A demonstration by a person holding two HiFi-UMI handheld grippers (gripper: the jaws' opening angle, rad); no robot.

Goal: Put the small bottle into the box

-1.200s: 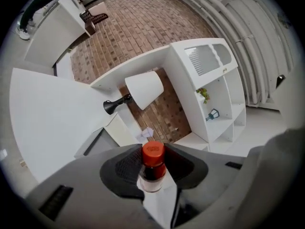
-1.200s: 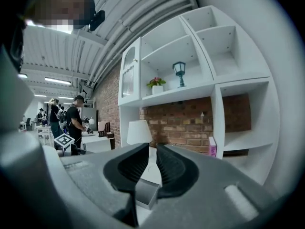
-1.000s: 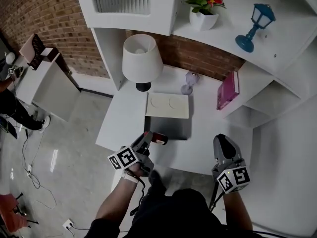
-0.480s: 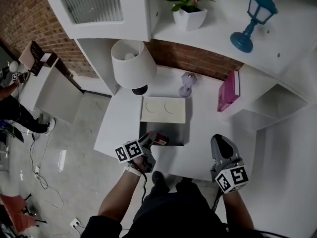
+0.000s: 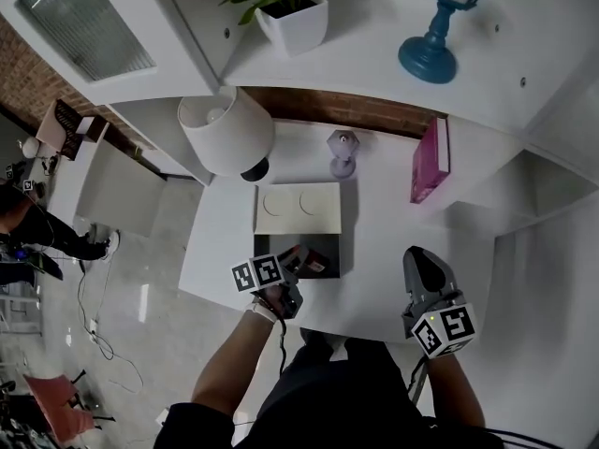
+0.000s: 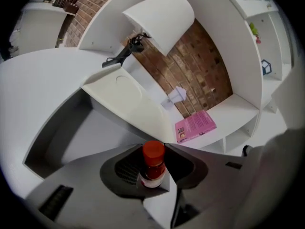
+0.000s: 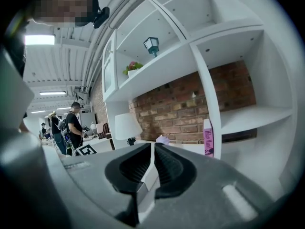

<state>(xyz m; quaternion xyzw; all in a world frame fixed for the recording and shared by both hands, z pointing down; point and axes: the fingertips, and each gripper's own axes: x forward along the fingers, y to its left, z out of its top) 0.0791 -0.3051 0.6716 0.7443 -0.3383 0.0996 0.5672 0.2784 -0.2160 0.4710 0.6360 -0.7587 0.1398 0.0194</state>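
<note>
A small bottle with a red cap and red contents is clamped between the jaws of my left gripper. In the head view the left gripper holds the bottle over the near edge of the open dark box. The box's cream lid lies folded back behind it. From the left gripper view the box's grey inside lies just ahead and to the left, with the lid beyond. My right gripper rests at the desk's near right, shut and empty.
On the white desk stand a white lamp at the back left, a small lilac figure and a pink book leaning at the right. Shelves above carry a flower pot and a blue lantern. People stand far left.
My left gripper has carried the bottle forward and right, from the desk's near edge to over the open box. The right gripper has stayed where it was.
</note>
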